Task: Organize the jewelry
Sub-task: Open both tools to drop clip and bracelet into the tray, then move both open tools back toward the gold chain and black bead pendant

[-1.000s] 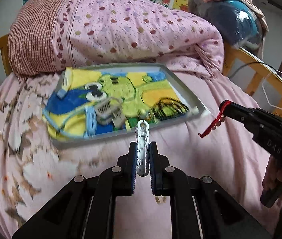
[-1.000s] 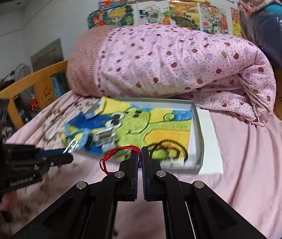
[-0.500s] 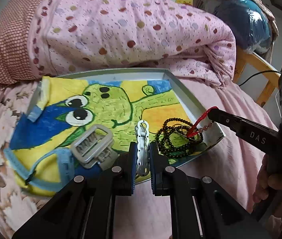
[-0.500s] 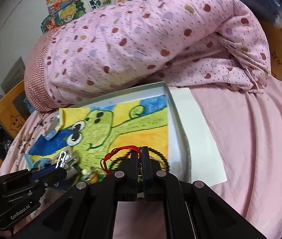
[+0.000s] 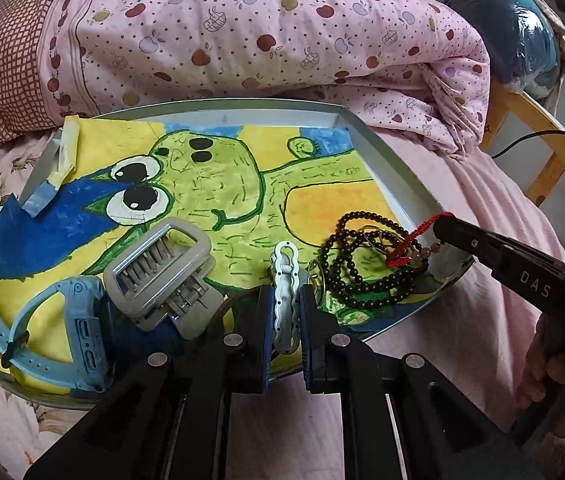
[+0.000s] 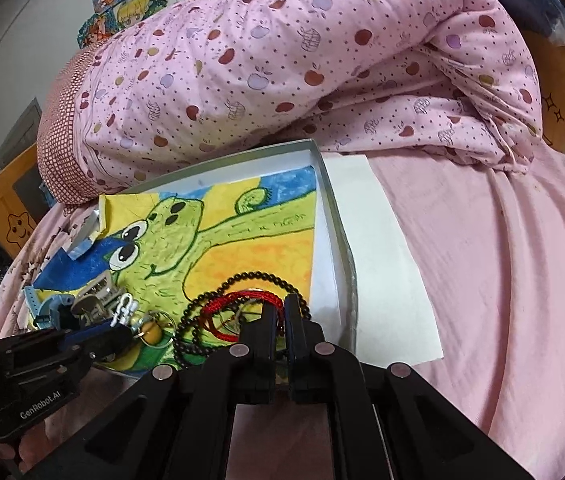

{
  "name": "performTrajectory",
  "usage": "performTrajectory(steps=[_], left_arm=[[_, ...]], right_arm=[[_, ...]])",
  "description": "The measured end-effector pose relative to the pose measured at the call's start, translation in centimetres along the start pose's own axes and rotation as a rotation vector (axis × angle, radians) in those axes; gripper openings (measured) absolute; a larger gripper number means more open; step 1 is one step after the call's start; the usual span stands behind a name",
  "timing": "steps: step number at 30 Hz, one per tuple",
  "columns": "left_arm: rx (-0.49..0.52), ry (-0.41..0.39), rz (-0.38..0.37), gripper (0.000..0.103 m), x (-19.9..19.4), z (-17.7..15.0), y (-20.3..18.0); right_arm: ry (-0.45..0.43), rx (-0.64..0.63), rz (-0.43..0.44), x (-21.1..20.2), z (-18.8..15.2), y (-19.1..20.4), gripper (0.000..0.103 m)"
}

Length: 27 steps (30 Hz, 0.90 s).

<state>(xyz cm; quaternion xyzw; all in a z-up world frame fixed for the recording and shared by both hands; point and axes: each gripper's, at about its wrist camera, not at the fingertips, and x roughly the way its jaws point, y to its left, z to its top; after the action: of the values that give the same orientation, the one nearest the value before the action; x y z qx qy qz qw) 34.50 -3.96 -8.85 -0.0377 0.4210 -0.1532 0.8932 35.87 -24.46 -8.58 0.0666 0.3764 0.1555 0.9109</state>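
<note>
Two grippers over tray (image 5: 386, 168): left (image 5: 287, 304) clamps white clip (image 5: 285, 280); right (image 6: 278, 320) clamps red bracelet (image 6: 242, 300).

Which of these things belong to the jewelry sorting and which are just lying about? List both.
Part of the job:
- white clip, in left gripper
- red cord bracelet, in right gripper
- black bead necklace
- blue watch
- grey hair claw
- tray

Lying about:
- pink quilt
- white paper
- frog drawing
</note>
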Motion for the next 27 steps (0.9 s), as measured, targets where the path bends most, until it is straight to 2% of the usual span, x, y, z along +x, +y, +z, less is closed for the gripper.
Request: performTrajectory(steps=[2, 4, 5, 6, 7, 8, 9, 13, 15, 17, 21, 25, 27], left_arm=[[-0.014, 0.003, -0.005, 0.01, 0.0, 0.0, 0.2], [-0.035, 0.014, -0.009, 0.013, 0.0, 0.1, 0.4], [-0.044, 0.019, -0.009, 0.021, 0.0, 0.1, 0.5], [-0.054, 0.02, -0.009, 0.029, -0.1, 0.2, 0.6], [-0.065, 0.016, -0.009, 0.045, -0.3, 0.3, 0.6], [-0.083, -0.001, -0.008, 0.053, -0.7, 0.4, 0.8], [-0.098, -0.021, -0.012, 0.054, -1.1, 0.4, 1.0], [-0.111, -0.028, -0.011, 0.055, -2.2, 1.0, 1.0], [-0.108, -0.039, -0.012, 0.061, -3.0, 1.1, 0.8], [-0.1, -0.079, 0.006, 0.072, -4.3, 1.1, 0.4], [-0.083, -0.14, 0.019, 0.08, -6.8, 0.9, -0.4], [-0.083, -0.215, 0.047, 0.098, -9.7, 0.4, -0.8], [-0.083, -0.258, 0.061, 0.099, -11.3, 0.1, -1.0]], right_arm=[[0.004, 0.001, -0.006, -0.1, -0.2, -0.3, 0.011], [0.002, 0.001, -0.005, -0.4, -0.4, -0.5, 0.025], [-0.004, 0.003, -0.002, -0.7, -0.5, -0.7, 0.033], [-0.008, 0.004, 0.0, -0.9, -0.5, -0.8, 0.037], [-0.012, 0.004, 0.011, -1.2, -0.5, -0.9, 0.037], [-0.012, 0.001, 0.014, -1.4, -0.5, -0.9, 0.04], [-0.012, -0.007, 0.008, -1.6, -0.4, -0.9, 0.047], [-0.037, -0.006, -0.007, -3.1, -0.1, -0.7, 0.062], [-0.058, -0.007, -0.011, -4.0, 0.0, -0.5, 0.073], [-0.083, -0.01, -0.009, -5.2, 0.0, -0.3, 0.08], [-0.14, -0.026, 0.001, -7.8, -0.1, 0.7, 0.089], [-0.195, -0.036, 0.011, -10.4, -0.6, 1.9, 0.101], [-0.22, -0.045, 0.018, -11.7, -1.1, 2.6, 0.103]])
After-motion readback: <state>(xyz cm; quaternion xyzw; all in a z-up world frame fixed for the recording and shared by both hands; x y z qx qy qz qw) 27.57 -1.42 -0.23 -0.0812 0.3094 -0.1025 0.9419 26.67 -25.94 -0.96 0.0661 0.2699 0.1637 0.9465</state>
